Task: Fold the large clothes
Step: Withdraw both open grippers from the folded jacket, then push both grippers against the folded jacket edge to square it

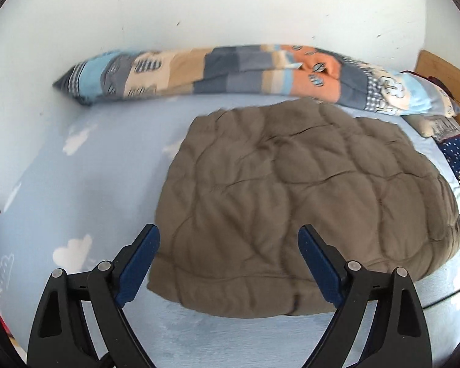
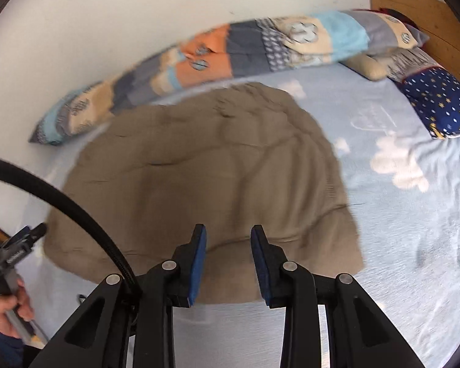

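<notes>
While both grippers hang over the bed (image 1: 76, 190), a puffy brown quilted jacket (image 1: 291, 190) lies folded on the light blue sheet with white clouds. The left gripper (image 1: 228, 263) has its blue pads spread wide above the jacket's near edge, with nothing held. The right gripper (image 2: 228, 263) has its pads closer together, but a gap shows between them and they hold nothing. A long patchwork pillow (image 1: 230, 67) lies along the white wall behind the jacket. A dark blue starry cushion (image 2: 441, 104) sits near the wooden headboard (image 2: 420, 9). A hand (image 2: 6, 312) shows at the left edge of the right view.
</notes>
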The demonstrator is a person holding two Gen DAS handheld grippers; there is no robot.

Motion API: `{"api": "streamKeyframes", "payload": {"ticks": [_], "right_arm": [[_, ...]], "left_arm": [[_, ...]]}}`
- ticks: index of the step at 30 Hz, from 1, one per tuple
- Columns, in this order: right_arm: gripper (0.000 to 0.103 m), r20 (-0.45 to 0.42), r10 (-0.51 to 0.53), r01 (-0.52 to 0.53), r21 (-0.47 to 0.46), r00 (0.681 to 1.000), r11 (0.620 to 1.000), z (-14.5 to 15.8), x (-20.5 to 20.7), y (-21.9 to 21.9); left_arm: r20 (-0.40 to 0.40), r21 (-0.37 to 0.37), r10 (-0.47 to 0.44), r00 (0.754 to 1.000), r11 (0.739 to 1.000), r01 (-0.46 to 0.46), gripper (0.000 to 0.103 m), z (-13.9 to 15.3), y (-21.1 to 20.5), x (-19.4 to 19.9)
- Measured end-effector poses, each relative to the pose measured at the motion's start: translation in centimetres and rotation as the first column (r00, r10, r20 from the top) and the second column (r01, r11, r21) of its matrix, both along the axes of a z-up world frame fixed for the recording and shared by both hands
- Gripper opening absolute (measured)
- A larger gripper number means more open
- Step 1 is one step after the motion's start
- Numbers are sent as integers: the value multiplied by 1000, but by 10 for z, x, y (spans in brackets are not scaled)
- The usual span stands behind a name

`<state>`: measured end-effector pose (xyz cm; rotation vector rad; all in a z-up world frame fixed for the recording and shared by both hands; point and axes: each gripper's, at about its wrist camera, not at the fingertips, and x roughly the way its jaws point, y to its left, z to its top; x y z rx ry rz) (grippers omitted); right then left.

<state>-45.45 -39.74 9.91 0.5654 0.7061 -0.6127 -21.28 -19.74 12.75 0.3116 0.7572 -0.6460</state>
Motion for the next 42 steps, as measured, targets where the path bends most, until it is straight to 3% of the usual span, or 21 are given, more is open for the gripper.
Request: {"api": "streamKeyframes", "payload": {"ticks": [8,25,42], "right_arm": [[33,-15,87,-87,-58,996,994,-3,22,30],[36,-65,122,-124,-27,990,992,-38,50,7],[36,-97,139,-141,-16,986,990,-46,58,4]], "left_arm": [[29,56,-64,998,996,62,92,-15,-26,-15],[14,135,-103,995,986,100,92,-47,-51,-15],[10,155,-117,993,981,114,92,-55,-55,-14]]}}
